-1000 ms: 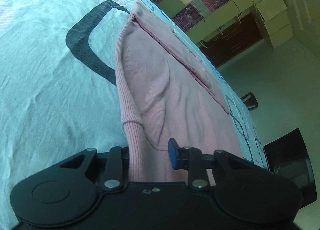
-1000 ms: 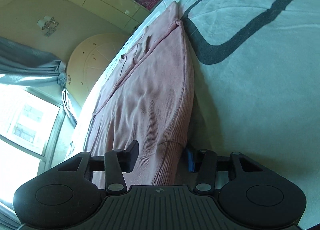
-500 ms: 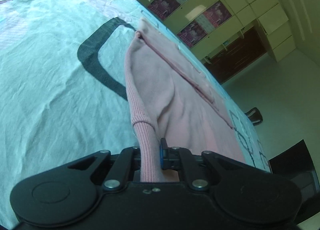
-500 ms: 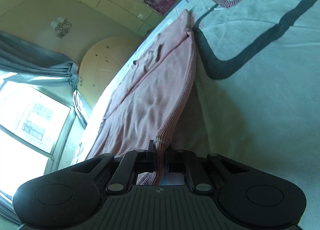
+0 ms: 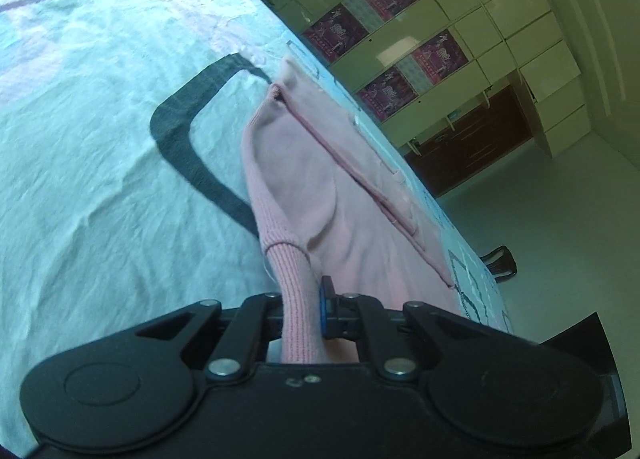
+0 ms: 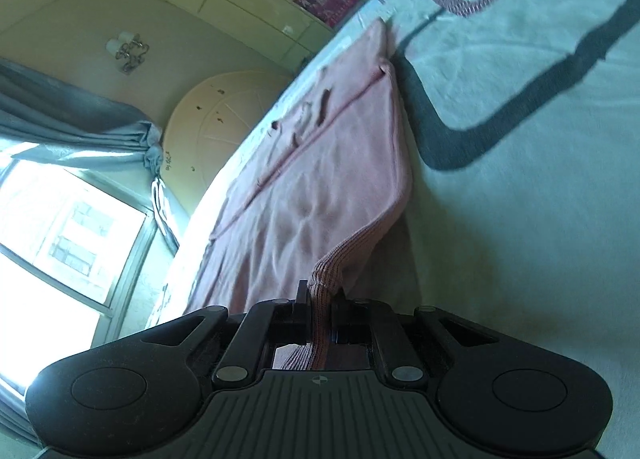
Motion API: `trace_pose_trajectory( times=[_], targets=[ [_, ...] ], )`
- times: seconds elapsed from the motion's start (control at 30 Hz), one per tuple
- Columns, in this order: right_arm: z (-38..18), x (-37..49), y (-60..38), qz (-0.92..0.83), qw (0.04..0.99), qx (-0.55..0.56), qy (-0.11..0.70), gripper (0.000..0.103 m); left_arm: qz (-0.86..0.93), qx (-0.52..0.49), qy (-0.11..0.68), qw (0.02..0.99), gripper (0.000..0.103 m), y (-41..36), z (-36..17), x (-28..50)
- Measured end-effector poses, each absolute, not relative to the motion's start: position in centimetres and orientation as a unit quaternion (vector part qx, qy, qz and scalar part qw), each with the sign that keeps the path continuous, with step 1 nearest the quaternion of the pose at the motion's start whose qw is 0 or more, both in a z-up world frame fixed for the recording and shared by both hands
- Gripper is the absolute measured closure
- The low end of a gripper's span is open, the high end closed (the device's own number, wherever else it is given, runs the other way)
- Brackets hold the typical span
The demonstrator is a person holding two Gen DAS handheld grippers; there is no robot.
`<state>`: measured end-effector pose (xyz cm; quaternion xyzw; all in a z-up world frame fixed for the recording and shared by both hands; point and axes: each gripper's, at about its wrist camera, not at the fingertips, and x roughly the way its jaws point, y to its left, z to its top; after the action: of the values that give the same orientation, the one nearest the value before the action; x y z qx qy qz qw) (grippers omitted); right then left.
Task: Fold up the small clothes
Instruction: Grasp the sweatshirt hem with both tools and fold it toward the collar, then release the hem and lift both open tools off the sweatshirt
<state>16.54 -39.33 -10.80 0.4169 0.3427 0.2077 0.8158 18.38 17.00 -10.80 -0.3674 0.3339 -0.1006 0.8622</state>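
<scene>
Pink knitted garment (image 5: 344, 195) lay on pale patterned bedsheet (image 5: 100, 187), left gripper (image 5: 306, 311) pinched its ribbed hem, right gripper (image 6: 320, 315), jaws having just closed, pinched the hem too

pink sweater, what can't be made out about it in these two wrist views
- Left wrist view: the ribbed hem's end, behind the left gripper body.
- Right wrist view: the pink sweater far sleeves, small and blurred.
- Both views: its underside, against the bedsheet.
- Right wrist view: the right gripper pads, hidden by fabric.
</scene>
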Motion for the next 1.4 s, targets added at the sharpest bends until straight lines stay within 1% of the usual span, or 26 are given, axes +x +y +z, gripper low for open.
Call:
trace_pose_trajectory(
  times=[0.1,0.23,0.37,0.47,0.63,0.83,0.87,0.93,1.0,1.03,1.07,1.13,1.17,1.23,1.27,1.3,1.33,1.37,1.4],
  targets=[
    [-8.0,18.1,-39.6,0.215,0.831,0.411,0.306,0.096,-0.122,-0.362,0.301,0.874,0.098,16.7,-8.0,20.7],
    [-4.8,22.0,-39.9,0.186,0.853,0.407,0.269,0.096,-0.148,-0.354,0.267,0.884,0.098,16.0,-5.3,26.2],
    [-2.8,28.8,-40.0,0.155,0.861,0.402,0.269,0.095,-0.154,-0.349,0.265,0.886,0.098,15.4,-4.4,33.9],
    [-2.6,34.7,-40.3,0.132,0.855,0.415,0.282,0.095,-0.147,-0.343,0.278,0.885,0.098,15.2,-4.6,39.7],
    [-5.2,44.9,-40.8,0.101,0.833,0.439,0.321,0.095,-0.132,-0.33,0.318,0.879,0.098,15.7,-6.6,49.9],
    [-10.0,52.9,-41.1,0.063,0.809,0.45,0.373,0.095,-0.129,-0.31,0.384,0.86,0.098,15.4,-10.9,58.2],
    [-10.7,53.6,-41.2,0.061,0.804,0.453,0.379,0.095,-0.132,-0.308,0.39,0.858,0.097,15.4,-11.4,58.9],
    [-11.3,54.6,-41.5,0.062,0.803,0.454,0.38,0.094,-0.122,-0.3,0.395,0.86,0.083,15.6,-11.6,59.9],
    [-11.1,54.8,-42.1,0.059,0.81,0.454,0.367,0.06,-0.123,-0.287,0.373,0.874,0.051,15.8,-10.8,59.9],
    [-10.6,54.6,-42.3,0.054,0.822,0.449,0.346,0.033,-0.123,-0.277,0.354,0.885,0.045,16.0,-10.2,59.9],
    [-10.2,54.4,-42.7,0.054,0.832,0.442,0.331,0.031,-0.123,-0.267,0.342,0.893,0.036,16.2,-9.8,59.7],
    [-10.0,54.5,-43.1,0.063,0.833,0.439,0.33,0.031,-0.134,-0.24,0.34,0.899,0.035,16.4,-9.3,60.3],
    [-9.8,54.7,-42.9,0.065,0.841,0.418,0.337,0.031,-0.135,-0.227,0.347,0.9,0.038,16.4,-9.3,60.6],
    [-9.4,55.2,-41.8,0.069,0.861,0.356,0.357,0.032,-0.132,-0.18,0.374,0.9,0.039,16.3,-9.5,62.0],
    [-9.3,55.6,-41.1,0.074,0.867,0.327,0.368,0.038,-0.132,-0.165,0.384,0.899,0.042,16.2,-9.7,62.2],
    [-9.2,56.1,-40.4,0.076,0.873,0.297,0.38,0.043,-0.135,-0.149,0.397,0.895,0.05,15.9,-10.0,62.7],
    [-9.2,56.8,-38.9,0.074,0.88,0.257,0.393,0.049,-0.141,-0.128,0.414,0.89,0.053,15.6,-10.5,63.1],
    [-9.4,57.3,-38.1,0.074,0.884,0.227,0.401,0.052,-0.146,-0.111,0.427,0.885,0.055,15.2,-10.9,63.4],
    [-9.6,57.4,-37.4,0.073,0.887,0.202,0.409,0.053,-0.152,-0.087,0.44,0.881,0.056,14.7,-11.5,63.6]
  ],
)
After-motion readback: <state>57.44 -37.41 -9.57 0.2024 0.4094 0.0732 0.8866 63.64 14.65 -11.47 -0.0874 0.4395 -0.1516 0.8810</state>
